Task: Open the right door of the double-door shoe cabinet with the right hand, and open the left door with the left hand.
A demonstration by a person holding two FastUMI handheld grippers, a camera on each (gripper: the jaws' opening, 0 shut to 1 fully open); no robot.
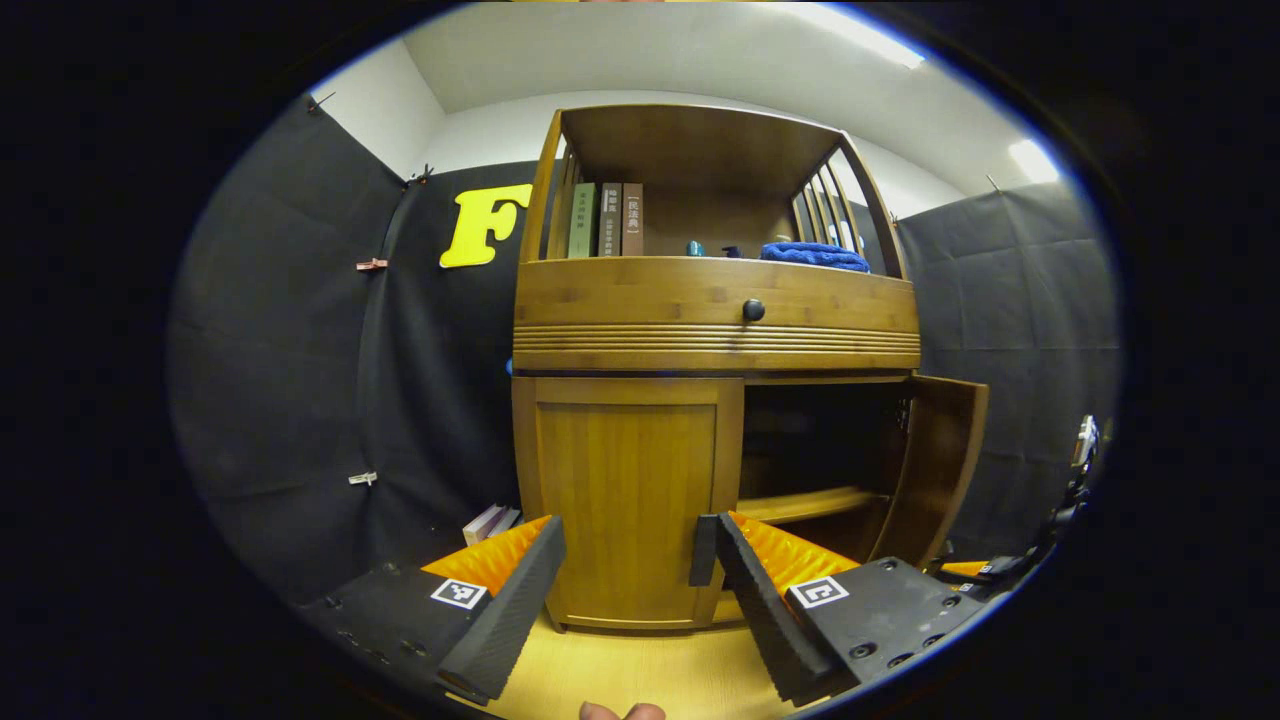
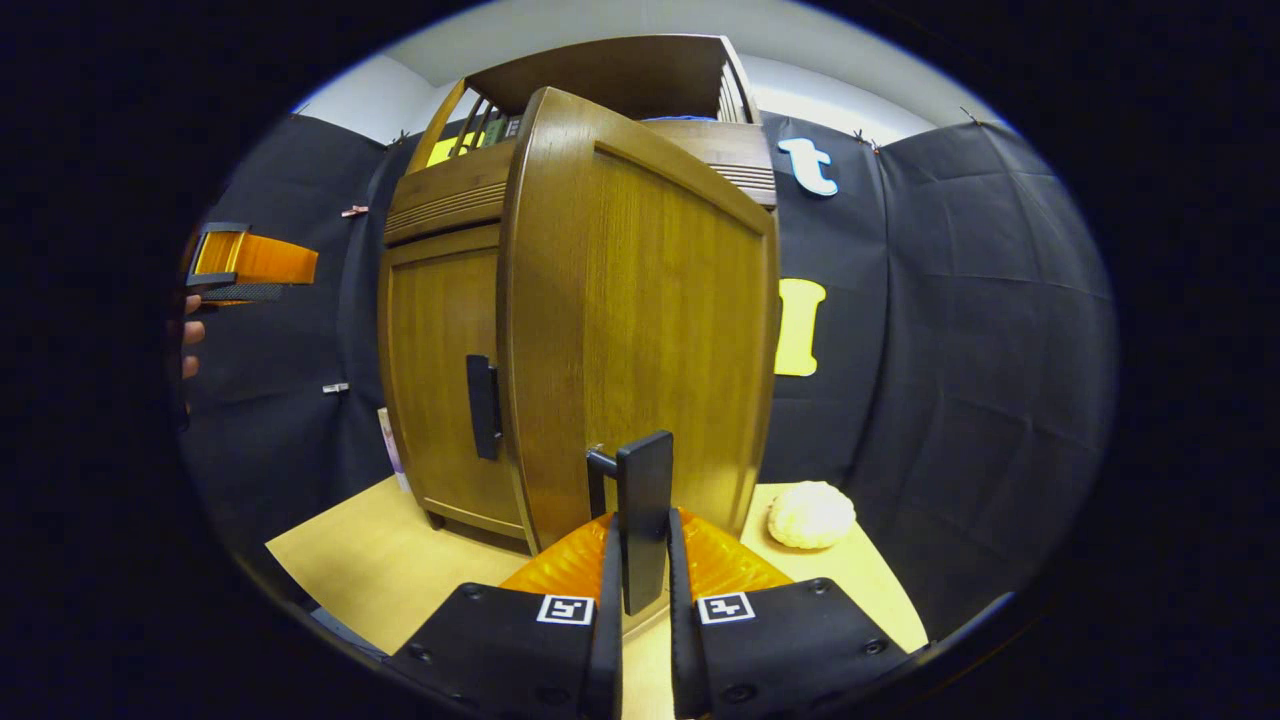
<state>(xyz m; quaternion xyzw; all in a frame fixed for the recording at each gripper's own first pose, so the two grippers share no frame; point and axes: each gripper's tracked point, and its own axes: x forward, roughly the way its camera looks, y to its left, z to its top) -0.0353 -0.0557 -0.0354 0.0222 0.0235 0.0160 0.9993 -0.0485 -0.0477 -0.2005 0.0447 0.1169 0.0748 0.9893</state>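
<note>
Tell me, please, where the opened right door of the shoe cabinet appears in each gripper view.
Left gripper view: the right door stands swung open at centre-right, seen edge-on.
Right gripper view: it fills the centre, its handle clamped by the right gripper.
Shared landmark: the closed left door.

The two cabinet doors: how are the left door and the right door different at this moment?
The right door stands swung open, showing the dark inside and a shelf; the left door is flat shut. The right door's handle sits clamped between the right gripper jaws; the left door's handle is free, with the left gripper open in front. Both are the same brown wood.
</note>
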